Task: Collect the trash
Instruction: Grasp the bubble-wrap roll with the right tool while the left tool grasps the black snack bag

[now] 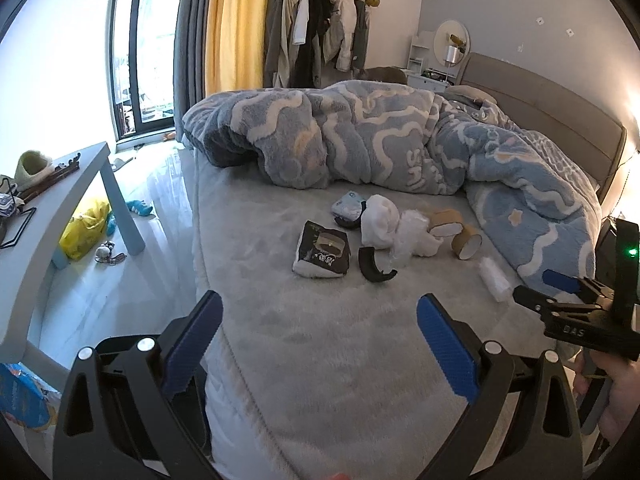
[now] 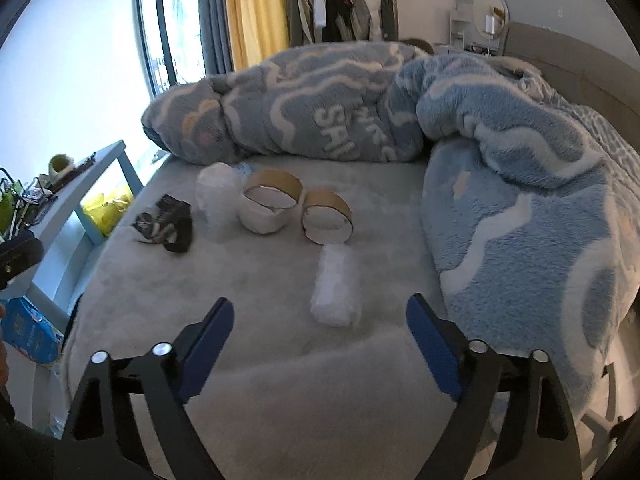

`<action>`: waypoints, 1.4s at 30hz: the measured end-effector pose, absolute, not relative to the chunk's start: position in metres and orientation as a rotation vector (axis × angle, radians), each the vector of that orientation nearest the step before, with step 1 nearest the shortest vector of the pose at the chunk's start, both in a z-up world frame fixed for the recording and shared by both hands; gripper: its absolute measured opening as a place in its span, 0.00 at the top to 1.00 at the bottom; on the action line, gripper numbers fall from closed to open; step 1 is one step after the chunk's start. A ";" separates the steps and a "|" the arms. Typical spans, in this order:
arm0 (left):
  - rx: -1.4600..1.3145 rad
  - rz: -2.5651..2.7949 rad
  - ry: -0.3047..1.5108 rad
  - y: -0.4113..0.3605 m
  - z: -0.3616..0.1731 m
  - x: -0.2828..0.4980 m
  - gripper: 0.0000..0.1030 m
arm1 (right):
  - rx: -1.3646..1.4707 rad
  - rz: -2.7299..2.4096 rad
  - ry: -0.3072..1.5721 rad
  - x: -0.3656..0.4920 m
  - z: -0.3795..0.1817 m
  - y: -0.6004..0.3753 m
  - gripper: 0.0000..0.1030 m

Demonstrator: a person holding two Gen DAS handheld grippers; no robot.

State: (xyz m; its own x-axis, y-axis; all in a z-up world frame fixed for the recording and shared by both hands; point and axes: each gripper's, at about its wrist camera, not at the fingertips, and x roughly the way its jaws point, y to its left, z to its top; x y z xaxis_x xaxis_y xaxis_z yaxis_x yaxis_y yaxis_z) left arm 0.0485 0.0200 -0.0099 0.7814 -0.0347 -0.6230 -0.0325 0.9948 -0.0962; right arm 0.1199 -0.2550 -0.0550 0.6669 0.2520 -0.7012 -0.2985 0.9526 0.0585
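Right gripper: my right gripper hangs over the near edge of the bed, fingers spread wide, nothing between them
Left gripper: my left gripper is likewise spread and empty, low over the near left part of the bed, well short of the litter
Nearest trash: a clear plastic wrapper roll lies on the bed just beyond my right gripper, roughly in line with the gap between the fingers
Cardboard rings: two empty tape cores sit side by side farther off; the left one rests against crumpled white paper
Left cluster: a dark snack packet, a curved black plastic piece, a small blue-white pack and white tissue lie together, far from my left gripper
Surroundings: a blue fleece duvet is heaped along the far and right sides; a desk stands left of the bed
Step in hand: I judge this the approach to a first pick; none of the trash looks gathered yet, and I see no bin in either view
Next move: I would ease the right gripper forward and down, straddle the wrapper roll across its narrow width, and squeeze gently, since thin film may slip or drag the plush cover
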 end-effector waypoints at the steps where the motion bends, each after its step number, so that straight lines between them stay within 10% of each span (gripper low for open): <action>1: -0.108 -0.006 0.682 0.021 -0.011 0.053 0.04 | -0.067 0.309 0.791 0.124 -0.057 -0.254 0.26; 14: -0.095 -0.023 0.732 0.020 -0.026 0.102 0.04 | -0.064 0.298 0.923 0.176 -0.077 -0.254 0.40; 22: -0.078 -0.016 0.760 0.020 -0.036 0.127 0.04 | -0.088 0.322 1.029 0.196 -0.095 -0.247 0.69; 42: 0.073 -0.031 0.827 0.017 -0.073 0.167 0.05 | 0.000 0.500 0.755 0.203 -0.009 -0.206 0.70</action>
